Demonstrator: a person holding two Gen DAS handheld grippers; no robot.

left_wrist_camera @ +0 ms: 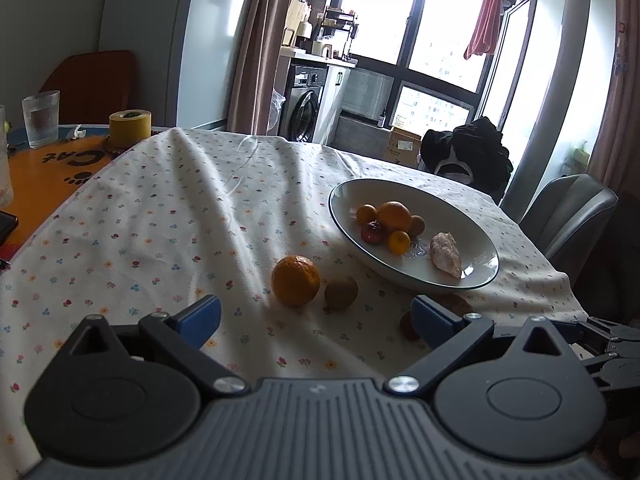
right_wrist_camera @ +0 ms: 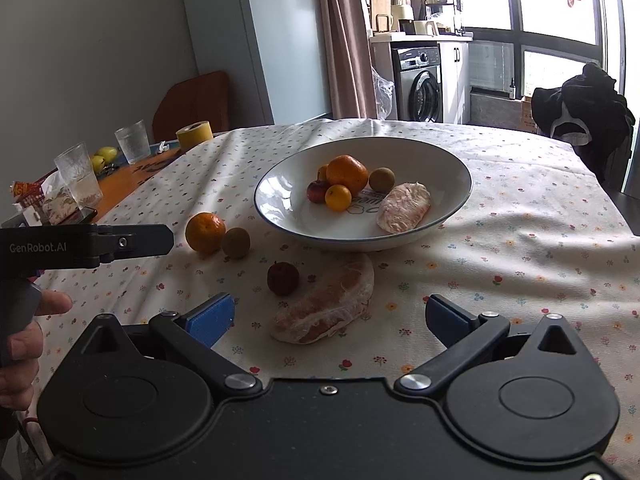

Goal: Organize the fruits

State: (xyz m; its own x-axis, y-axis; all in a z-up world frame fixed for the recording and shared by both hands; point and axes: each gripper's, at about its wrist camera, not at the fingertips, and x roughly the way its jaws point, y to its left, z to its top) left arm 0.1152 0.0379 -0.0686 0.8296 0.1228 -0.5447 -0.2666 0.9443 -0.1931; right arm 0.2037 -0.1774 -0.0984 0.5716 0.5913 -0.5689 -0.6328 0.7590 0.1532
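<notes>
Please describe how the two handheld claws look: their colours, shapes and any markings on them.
Both claws are matte black. The left claw and the right claw each have two angled link arms with silver screws, two round black discs, a ribbed central body, and blue pads on the fingertips. In the right wrist view, the left claw's side shows white "GenRobot.AI" lettering. No cables or sleeves are visible.

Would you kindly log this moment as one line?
left claw open | right claw open | pomelo segment on tablecloth | bowl part-filled
</notes>
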